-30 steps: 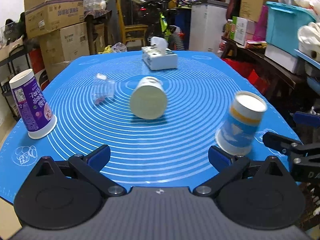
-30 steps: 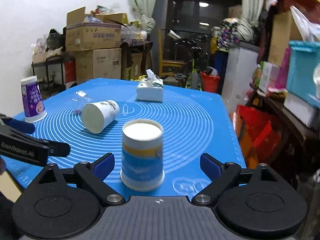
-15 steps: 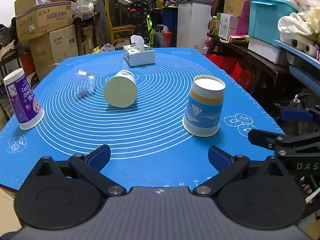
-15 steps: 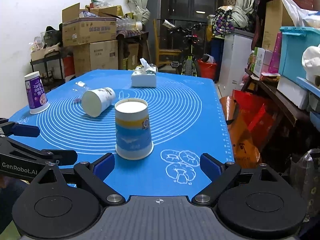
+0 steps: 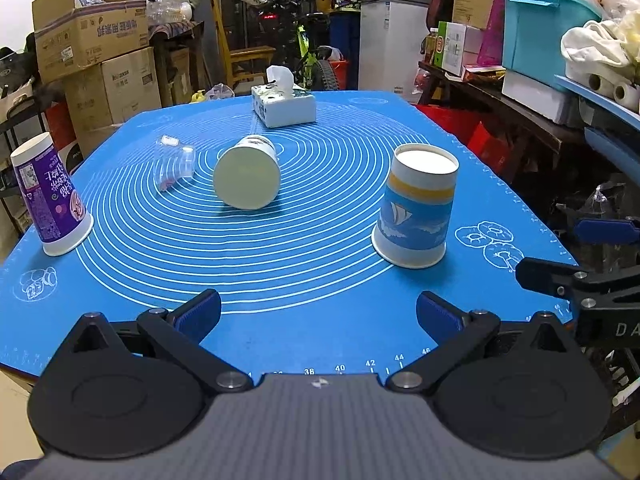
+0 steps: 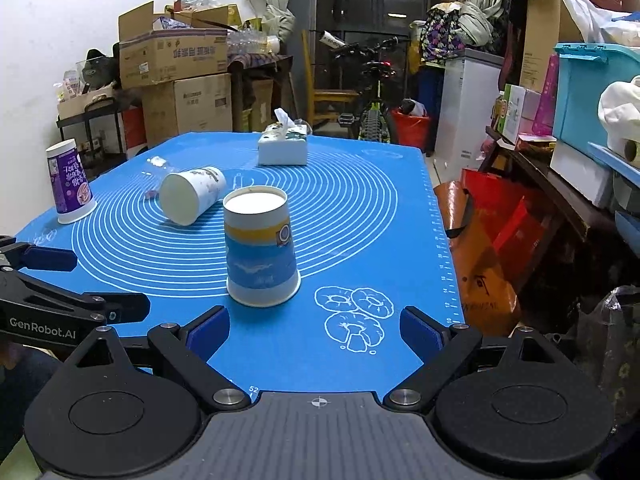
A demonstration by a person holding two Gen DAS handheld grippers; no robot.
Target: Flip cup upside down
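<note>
A blue and white paper cup with a yellow band point(image 5: 416, 208) stands upside down on the blue mat point(image 5: 312, 248), near its right front; it also shows in the right wrist view point(image 6: 260, 252). My left gripper point(image 5: 318, 314) is open and empty, low over the mat's front edge, left of the cup. My right gripper point(image 6: 314, 330) is open and empty, just in front of the cup and apart from it. Each gripper shows at the edge of the other's view.
A white cup point(image 5: 248, 176) lies on its side mid-mat. A purple cup point(image 5: 50, 196) stands upside down at the left edge. A clear plastic cup point(image 5: 174, 160) lies beside the white one. A tissue box point(image 5: 284, 106) stands at the back. Boxes and shelves surround the table.
Both grippers have pulled back toward the table's front edge, away from the blue and white cup, which stays upside down. Nothing on the mat moved.
</note>
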